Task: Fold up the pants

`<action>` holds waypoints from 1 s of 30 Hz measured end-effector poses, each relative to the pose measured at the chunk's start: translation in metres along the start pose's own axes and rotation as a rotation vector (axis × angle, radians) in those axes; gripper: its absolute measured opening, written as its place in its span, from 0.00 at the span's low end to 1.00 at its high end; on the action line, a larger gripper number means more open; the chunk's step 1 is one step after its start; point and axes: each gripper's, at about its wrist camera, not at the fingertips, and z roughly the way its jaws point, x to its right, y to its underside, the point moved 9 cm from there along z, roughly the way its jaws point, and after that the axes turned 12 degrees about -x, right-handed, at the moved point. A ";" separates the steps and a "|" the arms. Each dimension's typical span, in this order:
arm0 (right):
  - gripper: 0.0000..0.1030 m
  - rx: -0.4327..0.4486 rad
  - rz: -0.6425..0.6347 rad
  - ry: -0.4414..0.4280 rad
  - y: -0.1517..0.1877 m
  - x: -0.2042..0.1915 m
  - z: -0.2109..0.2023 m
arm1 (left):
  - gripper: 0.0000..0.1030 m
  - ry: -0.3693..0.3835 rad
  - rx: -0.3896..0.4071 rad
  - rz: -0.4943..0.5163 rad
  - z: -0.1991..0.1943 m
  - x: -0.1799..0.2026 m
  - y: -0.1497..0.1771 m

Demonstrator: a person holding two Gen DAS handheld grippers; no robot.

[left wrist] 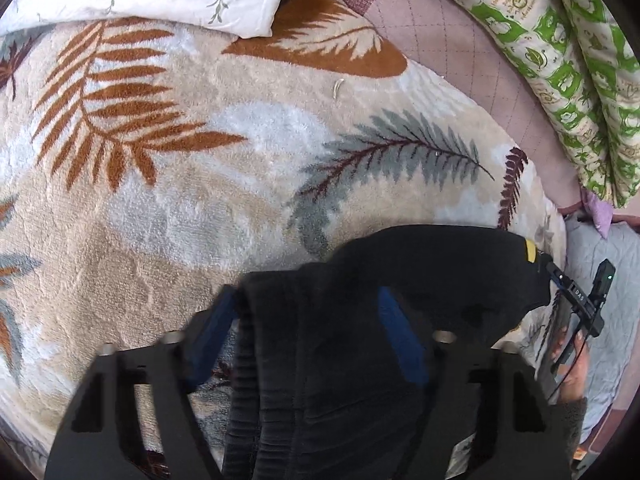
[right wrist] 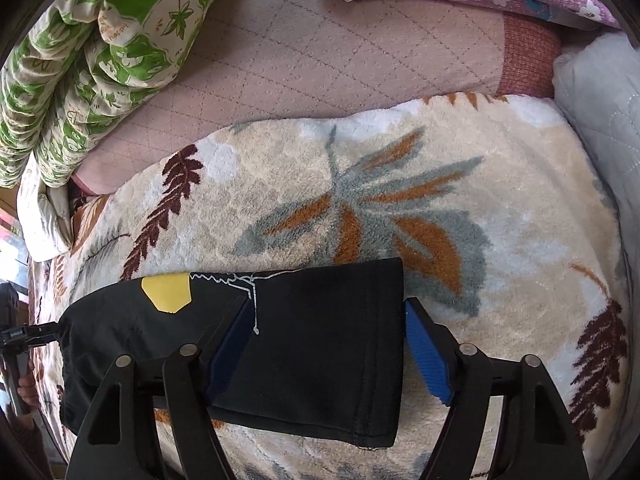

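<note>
- Black pants [right wrist: 304, 352] are lying on the leaf-print fleece blanket [right wrist: 500, 184] that is covering the bed; they are looking bunched and partly doubled over, not yet a neat fold.
- Yellow patch [right wrist: 166, 292] and white stitching are showing on the pants, near the far edge in the right wrist view.
- Left tongs [left wrist: 308, 332] are pointing steeply down over the ribbed waistband end; dark fabric is filling the gap between the blue pads [left wrist: 400, 336], jaws standing about half open.
- Cannot tell whether the left pads are pressing the cloth or just straddling it.
- Right tongs [right wrist: 332, 352] are straddling the hem end of a leg; right pad is sitting just beside the cloth edge with a gap showing, left pad is partly under or against the fabric, so no firm grip yet.
- The opposite tool and a hand are peeking in at the frame edge of each view.
- Step, as I am judging it: taking hold of the two ends for a fold.
- Next move is calling for both jaws to close fully on the cloth, catching all layers, then lifting together and carrying one end over the other.
- Risk: a one-sided pinch is likely to drop a layer.
</note>
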 end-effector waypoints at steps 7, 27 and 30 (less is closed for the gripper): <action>0.14 -0.020 -0.030 0.001 0.003 0.003 -0.005 | 0.26 -0.116 0.031 0.007 -0.002 0.000 0.004; 0.14 0.208 -0.184 0.144 0.071 -0.017 -0.108 | 0.25 -0.241 0.324 0.036 -0.082 0.018 0.075; 0.14 0.241 -0.193 0.148 0.090 -0.016 -0.119 | 0.25 -0.249 0.353 0.041 -0.083 0.017 0.097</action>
